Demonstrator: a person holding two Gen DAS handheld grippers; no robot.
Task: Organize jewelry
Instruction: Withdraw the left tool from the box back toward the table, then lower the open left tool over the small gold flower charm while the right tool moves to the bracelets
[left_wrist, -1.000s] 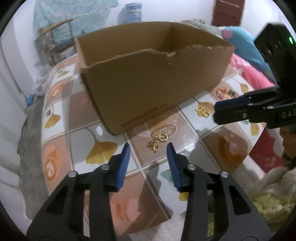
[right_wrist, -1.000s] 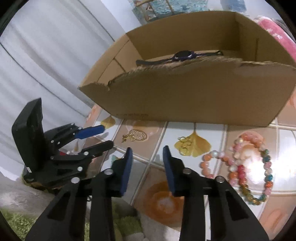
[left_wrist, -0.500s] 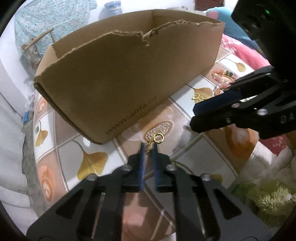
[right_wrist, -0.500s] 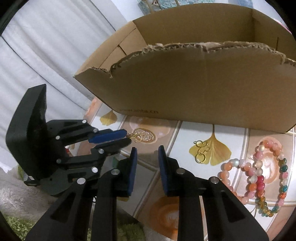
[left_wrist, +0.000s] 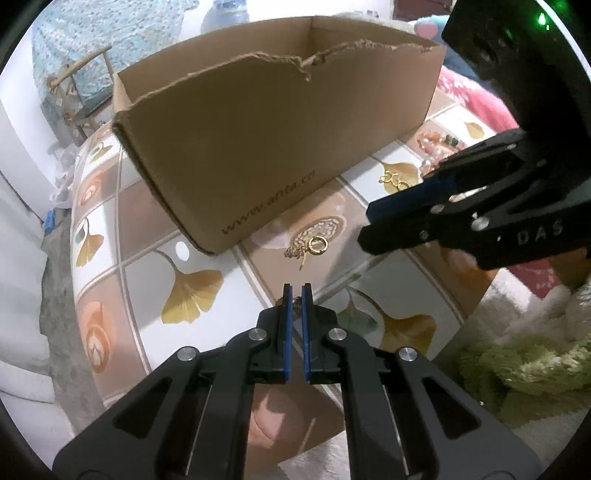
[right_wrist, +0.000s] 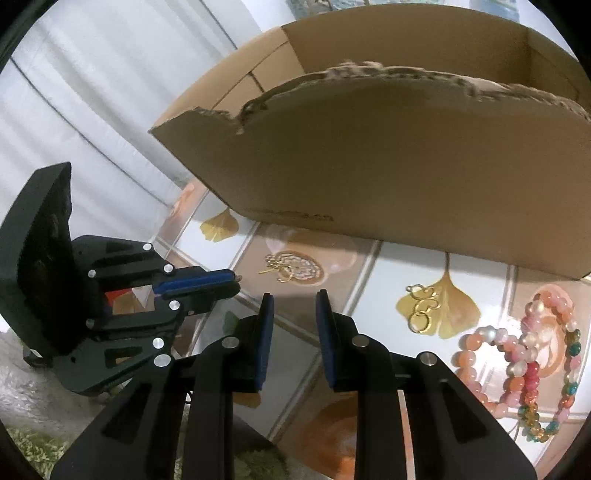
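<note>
Left gripper (left_wrist: 295, 292) — tilted steeply down over the tiled table (left_wrist: 140, 280), jaws just been closing and drawn almost together, with only a slit left. In that slit, a small gold-brown glint, too small to tell whether pinched jewelry or mere reflection. Probably aimed low so as to nip a thin, flat piece off the tabletop by its fine end.

Gold earring (left_wrist: 308, 249) lying flat on a patterned tile at twelve o'clock from those tips, just beyond and seemingly apart from them. Ring end farthest off, thin hook nearest. Judged from that, either a miss or only a fragment caught. Worth checking before any lift.

Cardboard box (left_wrist: 277, 147) standing open-topped from eleven to one o'clock behind the earring, close by. Presumably the home for sorted pieces, set near to keep each carry short.

Right gripper (right_wrist: 294, 295) — jaws just been closing a little yet standing apart, nothing between them, low over bare tile. Second gold earring (right_wrist: 421, 308) at three o'clock from its tips, near. Bead bracelets (right_wrist: 517, 354) at four o'clock, farther out. Left gripper close alongside at nine o'clock. Likely held ready for its own pick without crowding the other's pinch.
</note>
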